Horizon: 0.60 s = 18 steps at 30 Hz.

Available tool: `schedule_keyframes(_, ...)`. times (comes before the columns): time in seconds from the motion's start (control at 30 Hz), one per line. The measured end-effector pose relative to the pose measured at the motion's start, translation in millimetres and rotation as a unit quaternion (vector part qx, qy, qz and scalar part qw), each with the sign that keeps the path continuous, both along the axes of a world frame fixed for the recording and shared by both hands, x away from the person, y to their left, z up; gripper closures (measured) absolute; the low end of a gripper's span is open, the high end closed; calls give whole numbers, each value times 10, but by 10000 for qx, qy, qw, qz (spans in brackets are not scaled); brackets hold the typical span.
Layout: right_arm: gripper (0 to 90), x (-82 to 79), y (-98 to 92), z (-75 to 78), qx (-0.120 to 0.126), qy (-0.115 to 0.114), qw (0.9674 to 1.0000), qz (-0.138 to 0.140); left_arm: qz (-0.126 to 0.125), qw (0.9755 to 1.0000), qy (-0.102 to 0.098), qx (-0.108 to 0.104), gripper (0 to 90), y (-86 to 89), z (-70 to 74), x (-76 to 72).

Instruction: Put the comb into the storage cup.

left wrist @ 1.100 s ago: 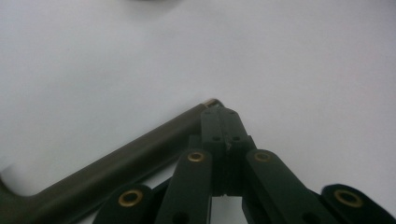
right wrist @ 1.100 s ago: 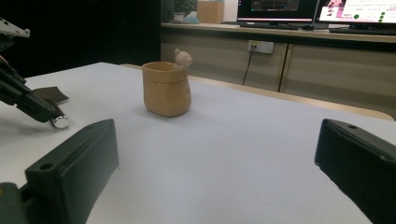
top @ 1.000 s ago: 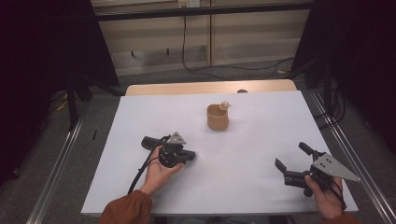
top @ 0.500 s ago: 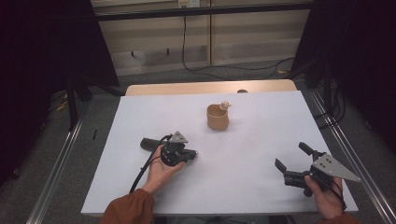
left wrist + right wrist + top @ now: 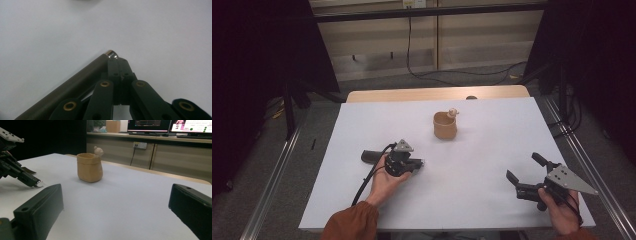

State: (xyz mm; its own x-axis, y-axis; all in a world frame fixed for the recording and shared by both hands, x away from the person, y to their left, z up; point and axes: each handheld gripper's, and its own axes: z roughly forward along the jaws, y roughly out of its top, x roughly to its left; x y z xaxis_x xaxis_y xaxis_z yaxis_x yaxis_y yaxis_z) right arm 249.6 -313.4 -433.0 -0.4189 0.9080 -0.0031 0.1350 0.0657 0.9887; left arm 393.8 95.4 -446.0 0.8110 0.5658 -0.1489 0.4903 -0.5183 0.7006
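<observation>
A tan cup with a small figure on its rim stands upright in the middle of the white table; the right gripper view has the cup ahead. My left gripper lies low on the table left of centre, jaws pressed together and pointing right. A dark rod with a metal tip runs alongside the left gripper; I cannot tell whether they touch. My right gripper hovers at the near right, jaws wide open and empty, aimed at the cup. The right gripper frames bare table.
A strip of wooden tabletop shows past the white sheet's far edge. Metal rails run along both sides of the table. Cables lie on the floor behind. Monitors sit on a far counter.
</observation>
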Motion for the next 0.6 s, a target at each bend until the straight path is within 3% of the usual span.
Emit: schedule_keyframes(0.6, 0, 1, 1, 1, 6, -6, 10000, 6, 211, 9998, -42, -14, 900, -36, 1, 99)
